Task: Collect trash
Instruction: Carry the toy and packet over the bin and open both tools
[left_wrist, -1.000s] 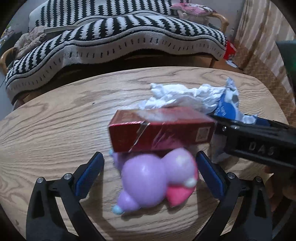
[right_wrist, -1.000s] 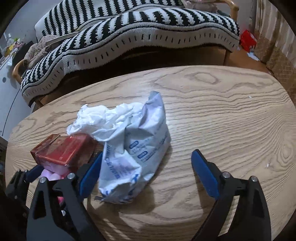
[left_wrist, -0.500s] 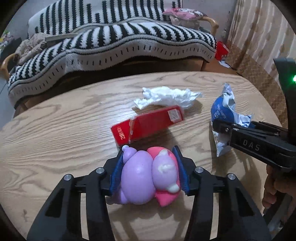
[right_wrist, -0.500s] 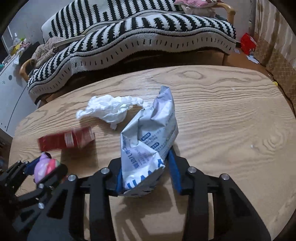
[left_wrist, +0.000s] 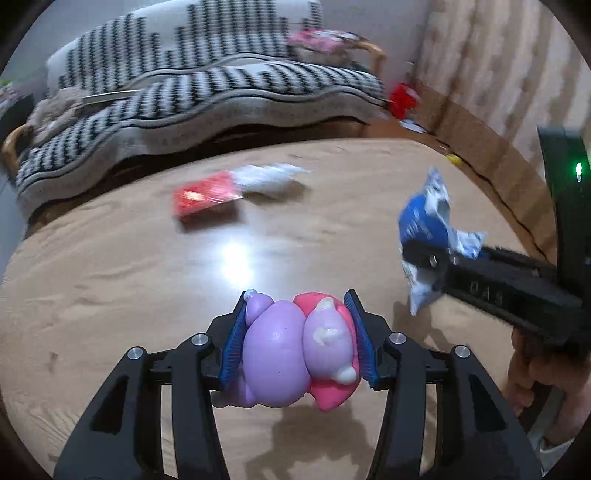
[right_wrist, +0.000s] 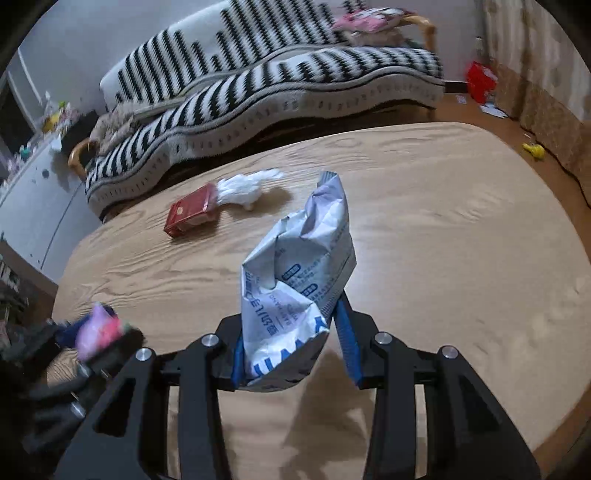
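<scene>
My left gripper is shut on a purple and pink toy figure and holds it above the wooden table. My right gripper is shut on a crumpled white and blue snack bag, lifted off the table; the bag also shows in the left wrist view. A red carton and a crumpled white tissue lie side by side on the far part of the table, seen blurred in the left wrist view as the carton and the tissue.
A sofa with a black and white striped cover stands behind the table. A red bag and a small yellow object lie on the floor at the right by a curtain. A white cabinet stands at the left.
Both grippers closed, the left on the toy and the right on the snack bag, then lifted and pulled back. The red carton and tissue now lie farther away.
</scene>
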